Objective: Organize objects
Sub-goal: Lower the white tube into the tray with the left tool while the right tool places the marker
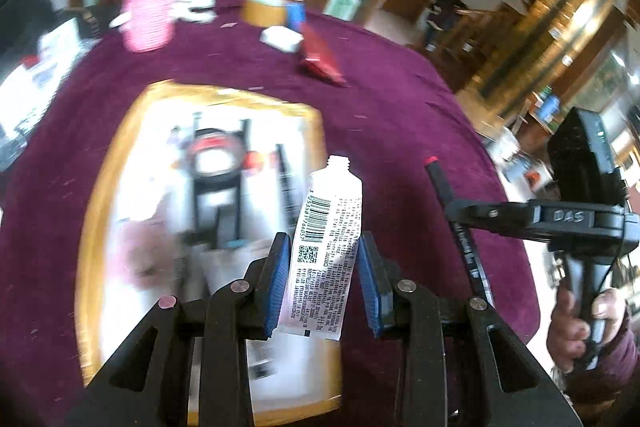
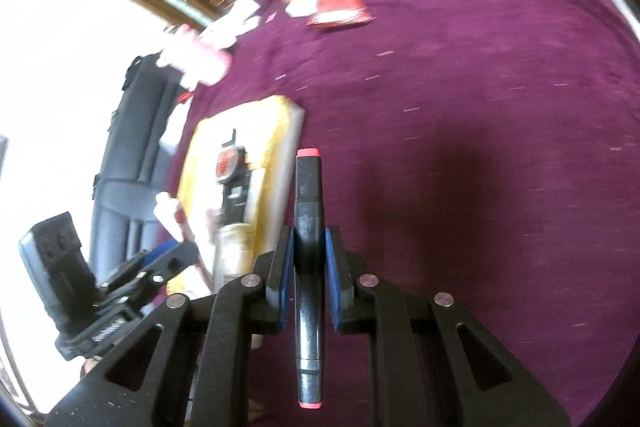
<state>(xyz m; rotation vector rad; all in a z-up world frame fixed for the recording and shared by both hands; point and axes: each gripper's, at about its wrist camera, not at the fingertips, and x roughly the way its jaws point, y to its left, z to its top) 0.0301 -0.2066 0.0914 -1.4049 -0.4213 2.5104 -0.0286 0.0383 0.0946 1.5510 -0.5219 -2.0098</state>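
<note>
The left tongs (image 1: 324, 267) squeeze a white tube (image 1: 326, 251) between their blue pads (image 1: 278, 283), above the near right corner of a box with a yellow rim (image 1: 100, 187). The tube has no cap, and it shows a barcode, a small square code and tiny print that is too small to read. The right tongs (image 2: 308, 259) are closed on a black marker (image 2: 309, 259) with red ends, held over the purple cloth of the desk (image 2: 500, 147). In the left wrist view the right tongs' body reads "DAS" (image 1: 568, 215), and a hand (image 1: 580, 323) holds its handle. The cloth is wide and bare to the right of the marker. Far back on the desk stand a pink cup (image 1: 146, 11), a roll of brown tape (image 1: 264, 9), a small white box (image 1: 282, 39) and a red packet (image 1: 320, 57), close together. The things inside the box are blurry, so only a round black and red shape (image 1: 218, 155) shows. The box's near edge hides behind the tongs.
</note>
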